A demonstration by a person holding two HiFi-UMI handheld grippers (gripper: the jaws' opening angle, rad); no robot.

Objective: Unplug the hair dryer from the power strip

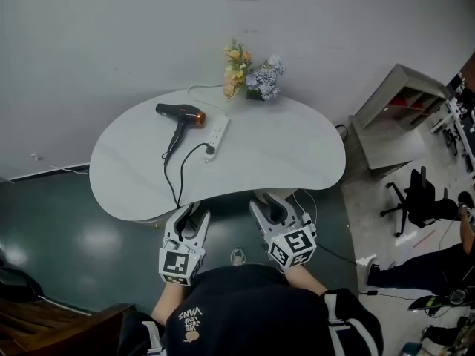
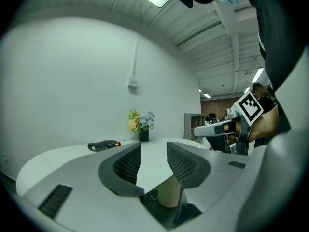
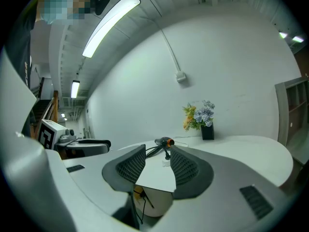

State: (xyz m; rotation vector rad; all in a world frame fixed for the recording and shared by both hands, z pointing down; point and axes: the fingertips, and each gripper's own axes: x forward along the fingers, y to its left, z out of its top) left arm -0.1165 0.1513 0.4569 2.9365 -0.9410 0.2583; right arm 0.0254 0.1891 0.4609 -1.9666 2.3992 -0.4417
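Observation:
The black hair dryer point(image 1: 180, 114) with an orange nozzle ring lies at the back left of the white table point(image 1: 297, 150). Its black cord loops toward the near edge and back to a plug point(image 1: 210, 151) seated in the near end of the white power strip point(image 1: 216, 135). My left gripper point(image 1: 189, 217) and right gripper point(image 1: 272, 208) hover side by side at the table's near edge. Both are open, with nothing between the jaws. The left gripper point(image 2: 153, 151) view shows the dryer point(image 2: 104, 145) far off. Through the right gripper point(image 3: 158, 153) I see the dryer point(image 3: 164, 142) and the strip point(image 3: 166, 163).
A small vase of flowers point(image 1: 251, 76) stands at the table's back edge, where the strip's white cable runs off. A grey shelf unit point(image 1: 393, 113) and a black office chair point(image 1: 415, 197) stand to the right. A person point(image 1: 438, 269) is at the far right.

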